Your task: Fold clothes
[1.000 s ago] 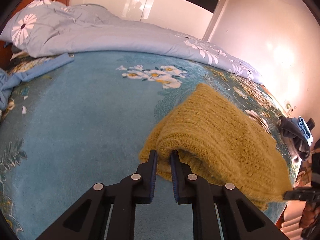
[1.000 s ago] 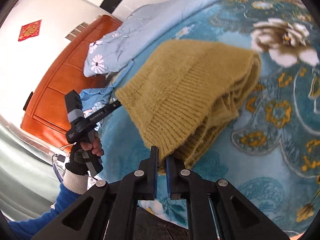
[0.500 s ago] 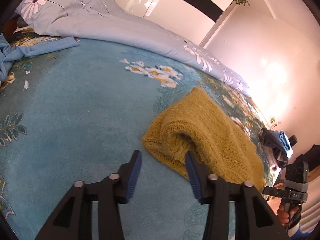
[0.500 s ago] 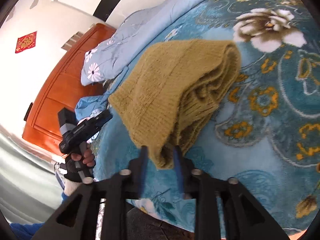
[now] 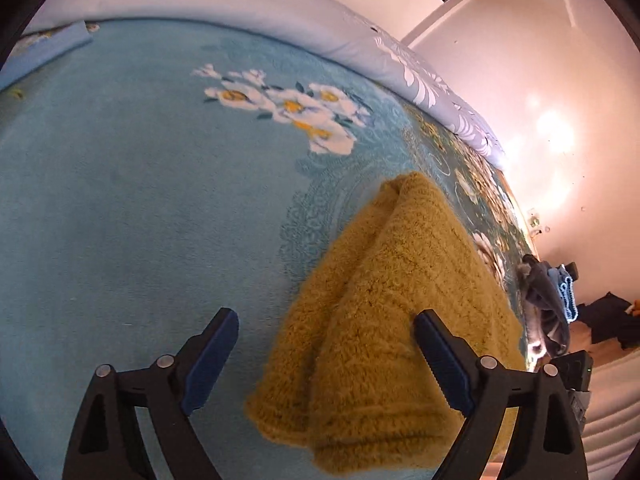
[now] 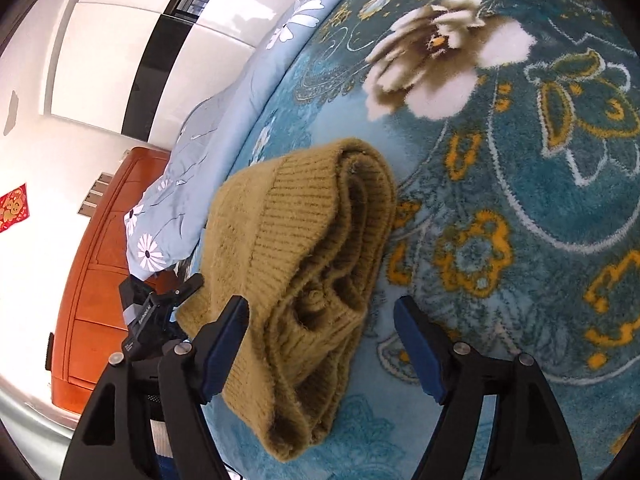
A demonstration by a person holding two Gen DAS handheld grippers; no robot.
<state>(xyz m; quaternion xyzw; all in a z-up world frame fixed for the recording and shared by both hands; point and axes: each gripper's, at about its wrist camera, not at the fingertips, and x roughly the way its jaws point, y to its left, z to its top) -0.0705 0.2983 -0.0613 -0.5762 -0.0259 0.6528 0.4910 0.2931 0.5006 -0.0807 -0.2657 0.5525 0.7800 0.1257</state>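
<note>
Sweater's [image 5: 396,320] near edge blurred, dark clothes pile [image 5: 548,308] at bed's far corner (too small to identify), other gripper's [image 6: 160,316] tips hidden behind sweater

sweater [image 5: 392,320]: fuzzy ribbed knit | blanket [image 5: 120,184]: plush pile | headboard [image 6: 100,280]: glossy wood

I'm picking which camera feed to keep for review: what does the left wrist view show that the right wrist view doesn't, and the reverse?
Left wrist only: a dark grey and blue clothes heap at the bed's far edge.

Right wrist only: the orange-brown wooden headboard, a red wall decoration, and the sweater's stacked folded layers end-on.

Both: the folded mustard-yellow knitted sweater on the teal floral blanket, the light blue floral quilt, and open grippers, left and right.
</note>
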